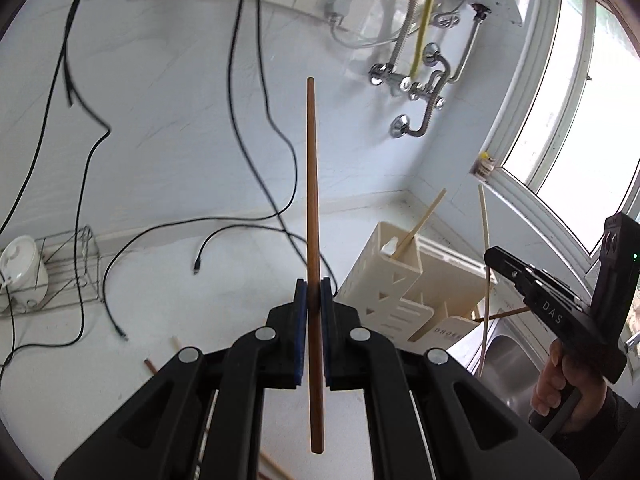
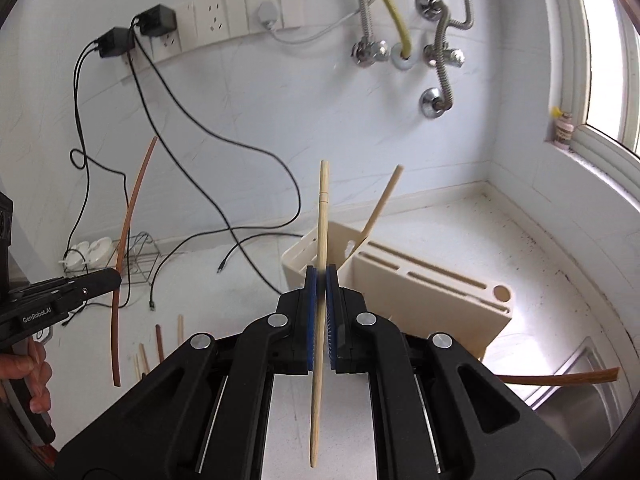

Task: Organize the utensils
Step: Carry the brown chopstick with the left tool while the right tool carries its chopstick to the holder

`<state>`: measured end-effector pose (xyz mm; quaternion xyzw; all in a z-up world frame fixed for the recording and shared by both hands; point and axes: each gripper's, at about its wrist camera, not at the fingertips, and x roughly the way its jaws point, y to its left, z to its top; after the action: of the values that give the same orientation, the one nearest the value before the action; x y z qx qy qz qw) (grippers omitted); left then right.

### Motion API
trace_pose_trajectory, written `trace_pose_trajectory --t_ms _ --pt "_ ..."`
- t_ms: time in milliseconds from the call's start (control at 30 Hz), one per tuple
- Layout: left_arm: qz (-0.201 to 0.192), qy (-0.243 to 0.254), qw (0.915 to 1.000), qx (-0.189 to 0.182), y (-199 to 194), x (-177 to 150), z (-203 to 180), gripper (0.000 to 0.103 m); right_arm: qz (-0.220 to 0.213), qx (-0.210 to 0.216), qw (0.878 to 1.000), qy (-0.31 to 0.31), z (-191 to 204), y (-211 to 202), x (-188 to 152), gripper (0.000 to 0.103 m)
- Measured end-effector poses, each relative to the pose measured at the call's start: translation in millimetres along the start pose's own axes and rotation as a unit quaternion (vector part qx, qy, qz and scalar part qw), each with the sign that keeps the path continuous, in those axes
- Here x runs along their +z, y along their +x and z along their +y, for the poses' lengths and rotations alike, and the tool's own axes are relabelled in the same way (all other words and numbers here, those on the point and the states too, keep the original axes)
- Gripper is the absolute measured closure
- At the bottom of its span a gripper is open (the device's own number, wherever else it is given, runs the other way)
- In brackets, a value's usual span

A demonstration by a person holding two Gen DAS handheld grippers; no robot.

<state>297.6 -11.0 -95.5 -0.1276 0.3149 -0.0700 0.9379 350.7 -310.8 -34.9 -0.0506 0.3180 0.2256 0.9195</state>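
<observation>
My left gripper [image 1: 314,300] is shut on a dark brown chopstick [image 1: 312,184], which stands upright between the blue pads. My right gripper [image 2: 322,284] is shut on a pale bamboo chopstick [image 2: 322,220], also upright. Each gripper shows in the other's view: the right gripper [image 1: 491,257] with its pale chopstick [image 1: 485,232], the left gripper [image 2: 115,278] with its brown chopstick [image 2: 127,232]. Ahead on the counter stands a cream utensil holder [image 1: 394,276] [image 2: 420,292]. One pale chopstick [image 2: 382,204] leans out of its tall compartment.
Several loose chopsticks [image 2: 160,340] lie on the white counter at the lower left. A brown chopstick [image 2: 560,379] lies across the steel sink [image 2: 588,404] on the right. Black cables [image 1: 248,224] trail over the counter, with a wire rack [image 1: 76,276] at the far left. A hand [image 1: 560,384] grips the right tool.
</observation>
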Motion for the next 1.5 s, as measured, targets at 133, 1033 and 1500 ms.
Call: trace_pose_trajectory --t_ms 133,1033,1500 --pt "-0.046 0.019 0.9985 -0.023 5.8 21.7 -26.4 0.097 -0.074 -0.035 0.997 -0.007 -16.5 -17.6 1.6 0.099" --pt "-0.18 0.049 0.9796 -0.075 77.7 63.0 -100.9 0.097 -0.272 -0.148 0.943 -0.122 -29.0 -5.0 -34.4 0.099" --pt "-0.175 0.035 0.9832 -0.04 118.0 50.5 -83.1 0.097 -0.257 -0.156 0.949 -0.099 -40.1 11.6 -45.7 0.099"
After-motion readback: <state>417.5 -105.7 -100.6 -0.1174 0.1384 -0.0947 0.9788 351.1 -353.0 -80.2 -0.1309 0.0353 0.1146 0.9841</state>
